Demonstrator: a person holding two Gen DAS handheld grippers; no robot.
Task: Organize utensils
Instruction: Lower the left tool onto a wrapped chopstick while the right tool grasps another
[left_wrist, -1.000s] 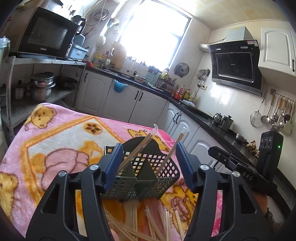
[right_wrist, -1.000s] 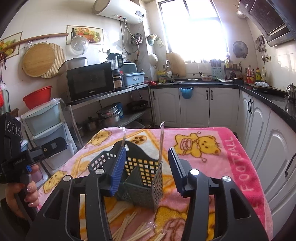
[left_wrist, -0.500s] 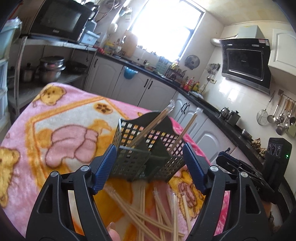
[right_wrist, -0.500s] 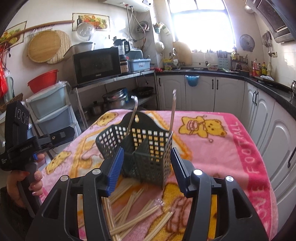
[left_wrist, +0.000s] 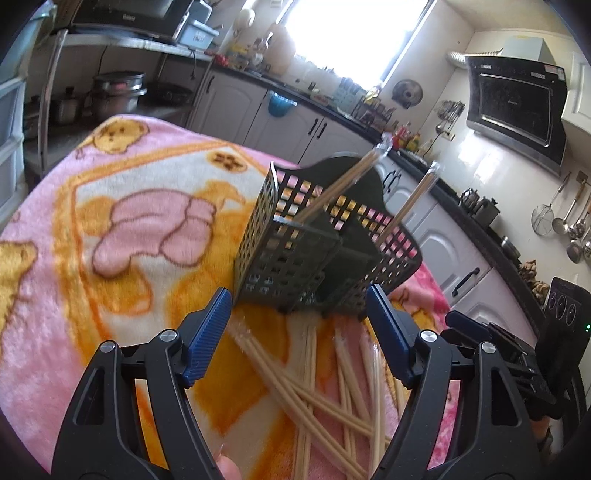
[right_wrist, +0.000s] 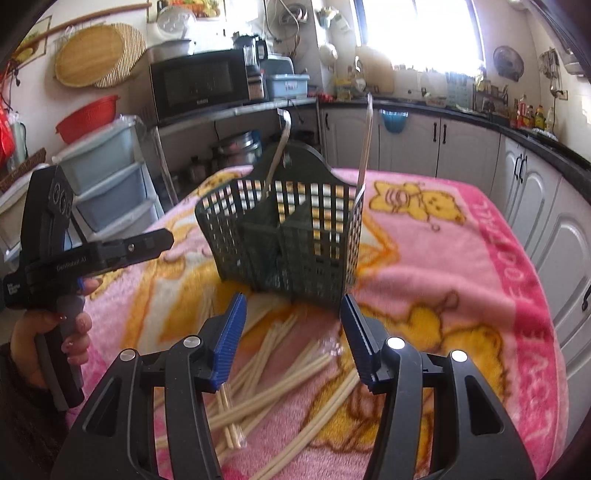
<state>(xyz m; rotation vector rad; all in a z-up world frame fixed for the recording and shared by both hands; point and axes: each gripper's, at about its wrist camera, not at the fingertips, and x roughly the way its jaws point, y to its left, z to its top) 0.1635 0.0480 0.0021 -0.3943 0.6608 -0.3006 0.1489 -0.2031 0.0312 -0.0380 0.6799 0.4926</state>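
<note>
**Two sticks racked, the heap still waiting**

The left gripper (left_wrist: 299, 332) is hanging with its blue pads spread wide and nothing between them, pointing down at the table from just short of the caddy. The right gripper (right_wrist: 293, 332) is likewise gaping and carrying nothing, facing the same spot from the other side; its black body is also showing at the edge of the left wrist view.

Under and just ahead of both sets of fingers, a loose pile of chopsticks (right_wrist: 280, 362) is lying crossed and scattered on the pink blanket (right_wrist: 443, 266), some in clear wrappers. Just past the pile, the dark green utensil basket (left_wrist: 317, 251) is standing upright on the blanket, close to the nearest sticks. Two wrapped chopsticks (left_wrist: 343, 184) are already leaning in its compartments, tops poking above the rim; which compartment each occupies is hard to tell.

By my reading, the job is only getting started: two pieces are standing in the basket, while most of the pile is waiting on the cloth. Neither claw is touching a stick at this moment, so another pick from the heap looks to be the step in hand.
</note>
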